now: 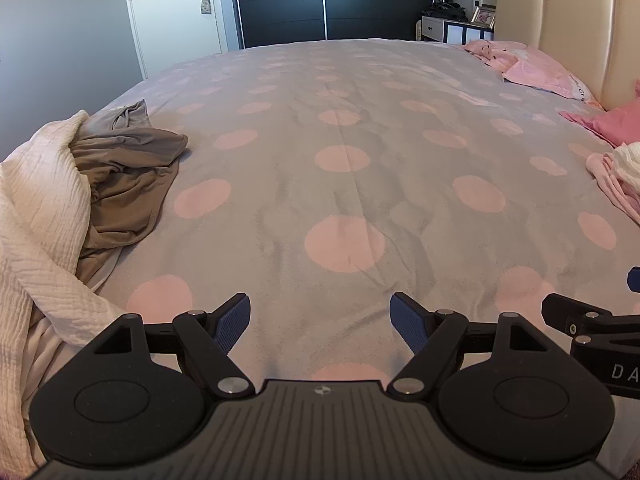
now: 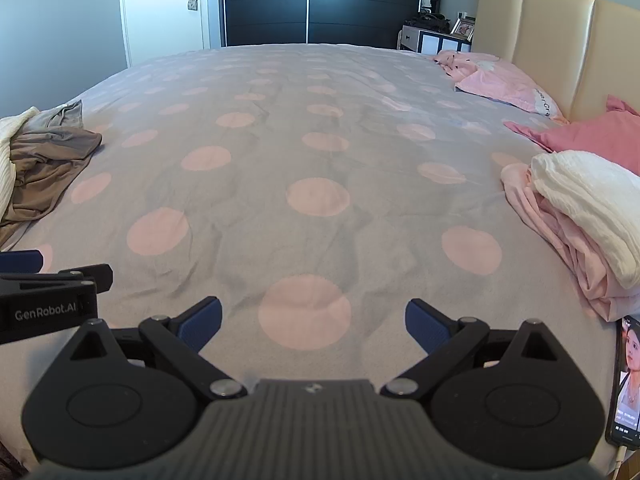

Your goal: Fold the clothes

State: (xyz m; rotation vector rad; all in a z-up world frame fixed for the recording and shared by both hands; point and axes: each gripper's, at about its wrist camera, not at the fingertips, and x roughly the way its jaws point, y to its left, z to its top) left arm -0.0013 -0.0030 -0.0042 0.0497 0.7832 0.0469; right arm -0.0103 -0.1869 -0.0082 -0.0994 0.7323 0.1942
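Both the left gripper and right gripper hover spread wide and empty over the bed, with a folded stack at three o'clock apparently done and a crumpled brown garment and white cloth at nine o'clock left to fold.

left gripper and right gripper both gape empty.

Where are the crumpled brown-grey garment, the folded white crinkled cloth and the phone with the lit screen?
Crumpled brown-grey garment (image 1: pixel 132 168): left wrist view, middle of its bunched fabric.
Folded white crinkled cloth (image 2: pixel 588 200): right wrist view, its top face.
Phone with the lit screen (image 2: pixel 626 380): right wrist view, its screen.
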